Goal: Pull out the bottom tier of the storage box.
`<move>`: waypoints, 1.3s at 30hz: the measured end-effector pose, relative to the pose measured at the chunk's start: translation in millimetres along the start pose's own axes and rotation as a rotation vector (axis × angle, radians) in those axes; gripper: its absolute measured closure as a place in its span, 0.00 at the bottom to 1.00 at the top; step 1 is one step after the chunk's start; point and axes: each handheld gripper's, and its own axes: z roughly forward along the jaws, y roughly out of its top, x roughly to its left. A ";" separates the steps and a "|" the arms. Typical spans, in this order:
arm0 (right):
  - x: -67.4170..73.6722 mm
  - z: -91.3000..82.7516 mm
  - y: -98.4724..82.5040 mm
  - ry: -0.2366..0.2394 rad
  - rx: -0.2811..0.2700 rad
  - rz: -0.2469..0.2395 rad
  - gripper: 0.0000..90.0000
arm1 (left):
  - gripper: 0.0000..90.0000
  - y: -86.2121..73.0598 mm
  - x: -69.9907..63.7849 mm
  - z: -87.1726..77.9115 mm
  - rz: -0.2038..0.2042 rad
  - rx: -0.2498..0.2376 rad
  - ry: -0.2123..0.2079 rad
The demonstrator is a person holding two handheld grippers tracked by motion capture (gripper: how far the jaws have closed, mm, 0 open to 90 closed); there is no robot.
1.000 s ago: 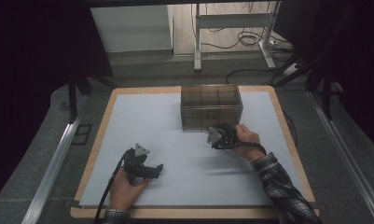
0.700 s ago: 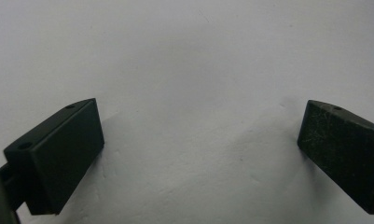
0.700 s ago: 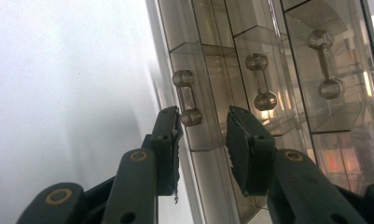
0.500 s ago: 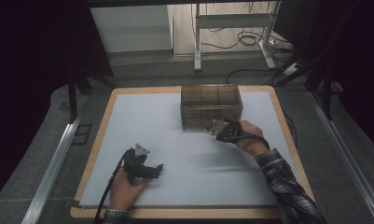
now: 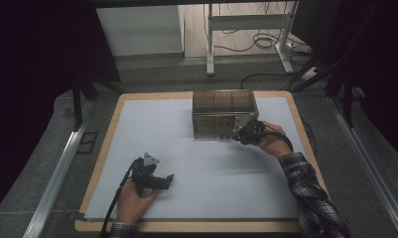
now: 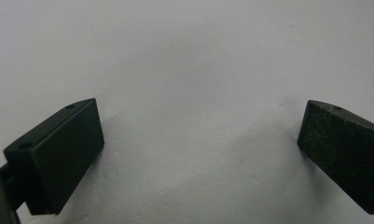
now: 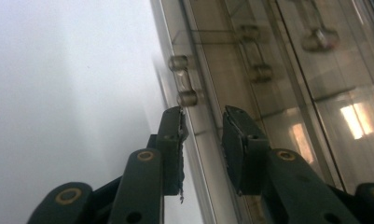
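Note:
A brown see-through drawer box (image 5: 224, 111) stands at the far middle of the white mat (image 5: 186, 148). My right gripper (image 5: 238, 135) is at the box's front lower right corner, held by a hand in a checked sleeve. In the right gripper view its jaws (image 7: 203, 116) have just been closing. A clear panel edge of the box (image 7: 287, 70) runs between them, and I see no firm press on it. A small clear handle (image 7: 183, 84) sits just past the fingertips. My left gripper (image 5: 167, 181) lies near the front left, its jaws (image 6: 201, 154) wide open over bare mat.
The mat lies on a wooden board (image 5: 102, 163) with a raised rim. Metal rails (image 5: 57, 168) run along both sides of the table. A cable trails from the left gripper off the front edge. Table legs and loose cables stand on the floor behind.
My right gripper has moved right and farther back, up to the box's front corner. The left gripper has stayed where it was.

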 end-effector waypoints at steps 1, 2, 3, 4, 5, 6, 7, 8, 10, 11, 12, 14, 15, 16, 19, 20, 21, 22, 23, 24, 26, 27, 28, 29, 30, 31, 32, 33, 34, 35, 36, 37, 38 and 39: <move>-3.9 -1.0 -1.8 0.007 0.004 0.009 0.79 | 0.00 0.0 0.0 0.0 0.000 0.000 0.000; -7.7 -1.0 -3.9 0.031 0.000 0.020 0.79 | 0.00 0.0 0.2 -0.1 0.003 0.003 0.000; -10.9 -0.5 -6.0 0.048 -0.007 0.024 0.80 | 0.00 0.0 0.2 -0.2 0.004 0.003 0.000; -13.9 -0.8 -7.7 0.059 -0.004 0.024 0.81 | 0.00 0.1 0.3 -0.2 0.004 0.003 0.000; -16.2 -0.1 -9.5 0.076 -0.004 0.030 0.82 | 0.00 0.0 0.2 -0.2 0.004 0.003 0.000; -18.1 0.6 -11.1 0.086 0.000 0.027 0.83 | 0.00 0.0 0.2 -0.2 0.003 0.003 0.000; -19.8 1.5 -12.6 0.100 0.006 0.016 0.83 | 0.00 0.0 0.2 -0.2 0.003 0.003 0.000; -21.1 2.6 -13.7 0.110 0.013 0.007 0.83 | 0.00 0.1 0.2 -0.2 0.003 0.003 0.000; -23.2 4.7 -15.5 0.121 0.023 -0.012 0.84 | 0.00 0.1 0.2 -0.2 0.004 0.003 0.000; -23.9 5.3 -16.0 0.121 0.026 -0.017 0.85 | 0.00 0.0 0.2 -0.2 0.004 0.003 0.000; -24.5 6.6 -16.5 0.129 0.023 -0.020 0.85 | 0.00 0.1 0.3 -0.2 0.004 0.003 0.000; -25.6 8.3 -17.0 0.136 0.029 -0.032 0.87 | 0.00 0.0 0.0 0.0 0.000 0.000 0.000; -26.4 9.2 -17.1 0.141 0.032 -0.036 0.88 | 0.00 0.0 0.1 -0.1 0.001 0.001 0.000; -27.3 9.3 -17.1 0.139 0.037 -0.040 0.88 | 0.00 0.0 0.2 -0.2 0.004 0.003 0.000; -30.3 11.1 -17.3 0.159 0.040 -0.043 0.89 | 0.00 0.0 0.2 -0.2 0.003 0.003 0.000; -31.1 12.4 -17.3 0.173 0.041 -0.045 0.89 | 0.00 0.0 0.2 -0.2 0.004 0.003 0.000; -31.6 13.0 -17.4 0.177 0.043 -0.051 0.89 | 0.00 0.0 0.2 -0.2 0.004 0.003 0.000; -33.3 14.6 -17.2 0.190 0.052 -0.061 0.89 | 0.00 0.0 0.2 -0.2 0.004 0.003 0.000; -33.3 14.6 -17.2 0.190 0.052 -0.061 0.89 | 0.00 0.0 0.2 -0.2 0.004 0.003 0.000; -33.9 15.3 -17.1 0.194 0.054 -0.065 0.90 | 0.00 0.0 0.2 -0.2 0.004 0.003 0.000; -34.9 17.2 -17.2 0.201 0.060 -0.071 0.91 | 0.00 0.0 0.2 -0.2 0.003 0.003 0.000; -35.3 17.9 -17.3 0.201 0.069 -0.074 0.91 | 0.00 0.0 0.3 -0.2 0.004 0.003 0.000; -35.5 18.8 -17.5 0.206 0.069 -0.074 0.92 | 0.00 0.0 0.2 -0.2 0.004 0.003 0.000; -35.9 19.0 -17.6 0.209 0.070 -0.072 0.92 | 0.00 0.0 0.2 -0.2 0.004 0.003 0.000; -36.3 19.0 -17.6 0.212 0.068 -0.070 0.92 | 0.00 0.0 0.2 -0.2 0.004 0.003 0.000; -36.5 18.5 -17.7 0.211 0.067 -0.073 0.92 | 0.00 0.0 0.2 -0.2 0.004 0.003 0.000; -36.6 18.3 -17.9 0.216 0.064 -0.075 0.93 | 0.00 0.0 0.2 -0.2 0.004 0.003 0.000; -36.9 17.6 -17.9 0.219 0.063 -0.077 0.93 | 0.00 0.0 0.2 -0.2 0.003 0.003 0.000; -36.9 17.1 -18.0 0.222 0.061 -0.079 0.94 | 0.00 0.0 0.2 -0.2 0.004 0.003 0.000; -36.9 17.0 -18.1 0.228 0.060 -0.084 0.94 | 0.00 0.0 0.2 -0.2 0.004 0.003 0.000; -36.2 16.3 -17.9 0.228 0.063 -0.085 0.94 | 0.00 0.0 0.2 -0.2 0.004 0.003 0.000; -35.1 16.0 -17.7 0.244 0.061 -0.097 0.95 | 0.00 0.0 0.2 -0.2 0.004 0.003 0.000; -35.1 16.0 -17.7 0.244 0.061 -0.097 0.95 | 0.00 0.0 0.2 -0.2 0.004 0.003 0.000; -34.5 15.0 -17.5 0.245 0.065 -0.103 0.95 | 0.00 0.0 0.2 -0.2 0.004 0.003 0.000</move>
